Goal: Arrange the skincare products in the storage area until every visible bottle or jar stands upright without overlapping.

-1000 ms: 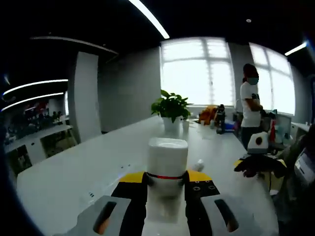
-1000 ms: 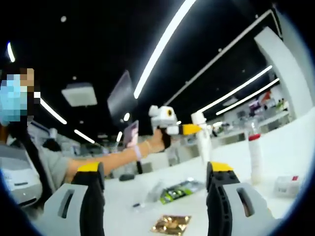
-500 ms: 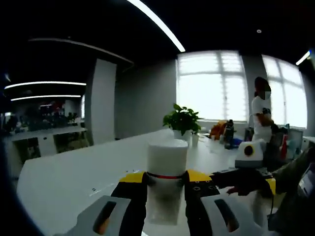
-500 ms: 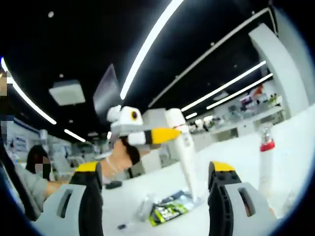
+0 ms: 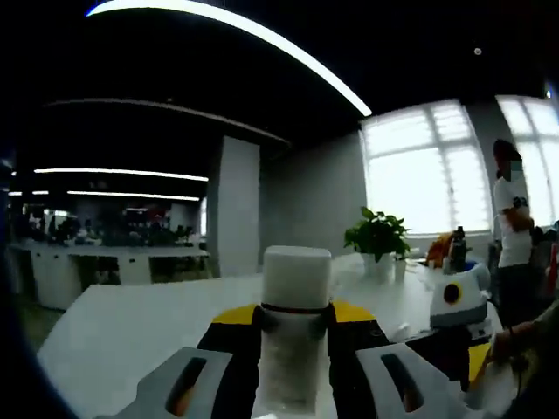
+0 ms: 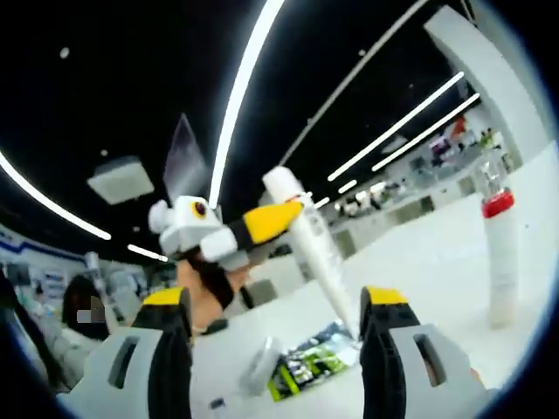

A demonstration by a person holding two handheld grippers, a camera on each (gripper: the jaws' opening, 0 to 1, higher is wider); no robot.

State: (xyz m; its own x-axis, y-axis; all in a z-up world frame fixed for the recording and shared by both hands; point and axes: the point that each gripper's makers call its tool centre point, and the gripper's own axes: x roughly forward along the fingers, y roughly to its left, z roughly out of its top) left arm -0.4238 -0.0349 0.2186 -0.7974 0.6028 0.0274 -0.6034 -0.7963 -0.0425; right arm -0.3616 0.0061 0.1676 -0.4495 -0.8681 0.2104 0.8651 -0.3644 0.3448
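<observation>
At the bottom centre of the left gripper view, the left claw (image 5: 295, 336) is clenched on a white bottle (image 5: 296, 301) with a broad white cap, held upright over the white worktop (image 5: 131, 336). At lower right of that view, the right claw's housing (image 5: 458, 301) intrudes beside a person's hand (image 5: 514, 336). Farther back, right of centre, a potted plant (image 5: 377, 240) stands on the worktop before bright windows, with a person in a white shirt (image 5: 511, 236) at the far right edge.

In the right gripper view, the right claw (image 6: 275, 345) is released, its jaws spread wide at the bottom of the frame and gripping nothing. Between them, on the worktop, lie a green packet (image 6: 310, 360) and a small clear wrapper (image 6: 258, 367). Just beyond, at centre, the left claw (seen from the side, yellow-tipped) carries the same white bottle tilted, its base close to the worktop near the packet. At right, well apart, a second bottle (image 6: 500, 253) with a red collar stands upright. Ceiling light strips run across the upper frame.
</observation>
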